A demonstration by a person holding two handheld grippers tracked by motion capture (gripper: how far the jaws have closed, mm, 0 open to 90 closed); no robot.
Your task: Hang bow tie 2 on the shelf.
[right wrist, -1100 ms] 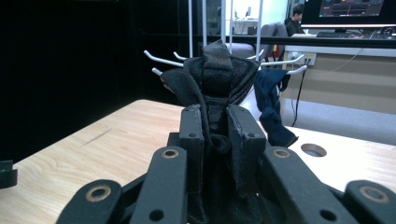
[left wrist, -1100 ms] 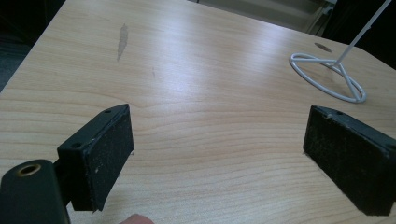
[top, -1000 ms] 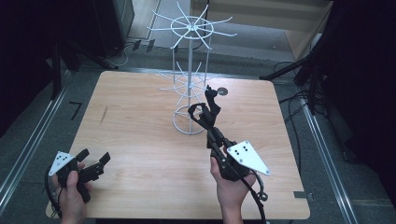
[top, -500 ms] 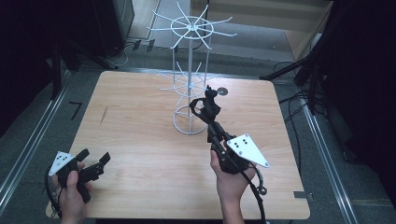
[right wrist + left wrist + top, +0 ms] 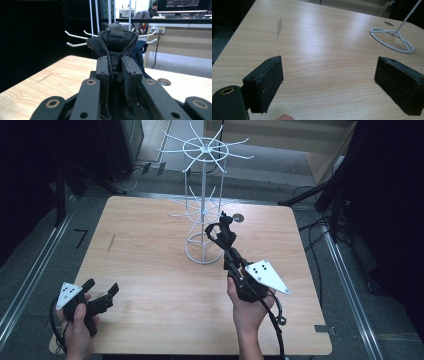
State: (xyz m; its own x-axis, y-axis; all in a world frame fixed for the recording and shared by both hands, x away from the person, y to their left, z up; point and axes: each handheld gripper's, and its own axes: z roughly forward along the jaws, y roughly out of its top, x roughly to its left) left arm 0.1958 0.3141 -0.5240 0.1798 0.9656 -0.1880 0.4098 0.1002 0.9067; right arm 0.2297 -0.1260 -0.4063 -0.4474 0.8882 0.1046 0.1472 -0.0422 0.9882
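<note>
The table (image 5: 150,270) has a light wood-grain top with rounded corners and stands on a grey floor (image 5: 30,270). Metal rails (image 5: 345,270) run along both sides. Black cables (image 5: 312,227) lie at right. Surroundings are dark; a beige cabinet (image 5: 285,140) stands behind.

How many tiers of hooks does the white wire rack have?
2. The white wire rack has an upper ring of hooks at its top and a lower ring midway down the pole, just above the round base.
</note>
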